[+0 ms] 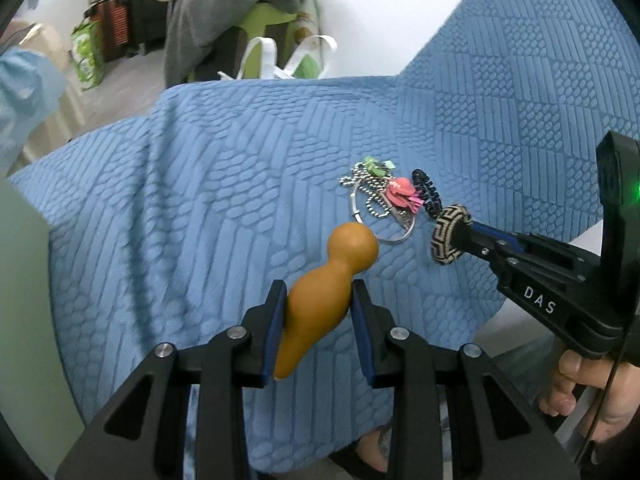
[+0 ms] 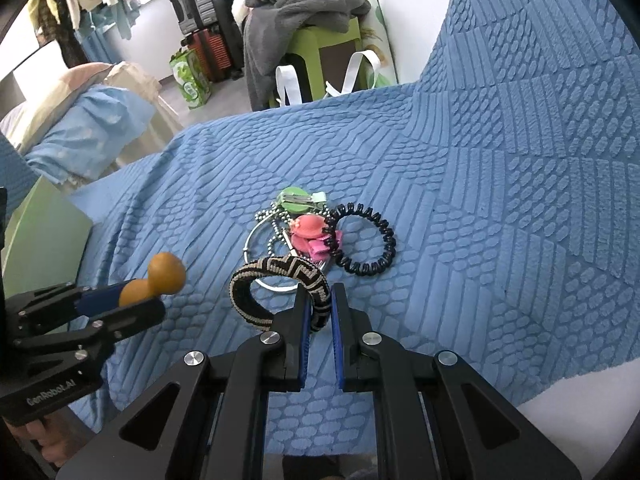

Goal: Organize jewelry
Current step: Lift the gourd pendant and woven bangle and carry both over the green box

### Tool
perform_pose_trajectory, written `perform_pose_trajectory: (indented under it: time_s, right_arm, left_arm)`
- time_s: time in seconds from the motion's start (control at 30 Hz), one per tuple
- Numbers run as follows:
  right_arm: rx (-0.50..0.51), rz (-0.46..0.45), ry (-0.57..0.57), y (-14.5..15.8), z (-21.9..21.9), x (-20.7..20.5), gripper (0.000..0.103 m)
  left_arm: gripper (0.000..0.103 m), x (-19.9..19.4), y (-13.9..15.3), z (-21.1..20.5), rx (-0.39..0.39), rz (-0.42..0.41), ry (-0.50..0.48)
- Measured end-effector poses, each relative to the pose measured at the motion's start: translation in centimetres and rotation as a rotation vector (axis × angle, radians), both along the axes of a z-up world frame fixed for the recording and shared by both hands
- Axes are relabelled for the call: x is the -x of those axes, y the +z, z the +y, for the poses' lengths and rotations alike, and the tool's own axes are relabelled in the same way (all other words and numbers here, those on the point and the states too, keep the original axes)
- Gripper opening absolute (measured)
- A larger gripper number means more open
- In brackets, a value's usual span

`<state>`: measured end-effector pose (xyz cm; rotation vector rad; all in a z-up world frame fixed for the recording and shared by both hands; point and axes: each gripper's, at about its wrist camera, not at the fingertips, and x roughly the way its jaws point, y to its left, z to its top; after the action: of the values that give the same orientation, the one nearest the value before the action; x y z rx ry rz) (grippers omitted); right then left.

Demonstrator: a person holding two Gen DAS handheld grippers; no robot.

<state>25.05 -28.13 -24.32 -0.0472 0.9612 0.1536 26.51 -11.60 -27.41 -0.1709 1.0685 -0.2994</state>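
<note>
Left gripper (image 1: 318, 300): jaws clamp a smooth orange-brown gourd-shaped ornament (image 1: 324, 286). Right gripper (image 2: 320, 304): jaws pinch a woven black-and-cream patterned bangle (image 2: 280, 280). Best threaded slowly, bangle opening square to the gourd's bulb.

right hand-held gripper (image 2: 320, 296) clamps woven bracelet (image 2: 280, 284) | left hand-held gripper (image 2: 140, 300) grips gourd (image 2: 160, 276)

A blue quilted cover (image 2: 500, 168) fills the foreground. Beyond its far edge, grey clothing (image 2: 296, 12) is heaped on a green stool (image 2: 320, 46), with dark suitcases (image 2: 208, 16) behind.
</note>
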Motion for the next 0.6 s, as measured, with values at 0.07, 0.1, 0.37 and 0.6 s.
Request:
perform_pose_trajectory:
  time_s: [0.07, 0.1, 0.37, 0.6]
  right_arm:
    - [-0.001, -0.002, 0.001, 0.2, 0.0, 0.3, 0.007]
    - [-0.001, -0.006, 0.002, 0.4, 0.1, 0.5, 0.007]
    - [0.027, -0.032, 0.058, 1.8, 3.0, 2.3, 0.007]
    - [0.033, -0.045, 0.072, 2.2, 5.7, 4.1, 0.007]
  left_arm:
    - [0.033, 0.6, 0.2, 0.6, 0.004, -0.002, 0.031]
    - [0.033, 0.9, 0.5, 1.1, 0.017, -0.004, 0.047]
    - [0.033, 3.0, 2.6, 3.1, 0.069, -0.050, 0.087]
    - [0.033, 4.2, 4.5, 4.9, 0.092, -0.069, 0.098]
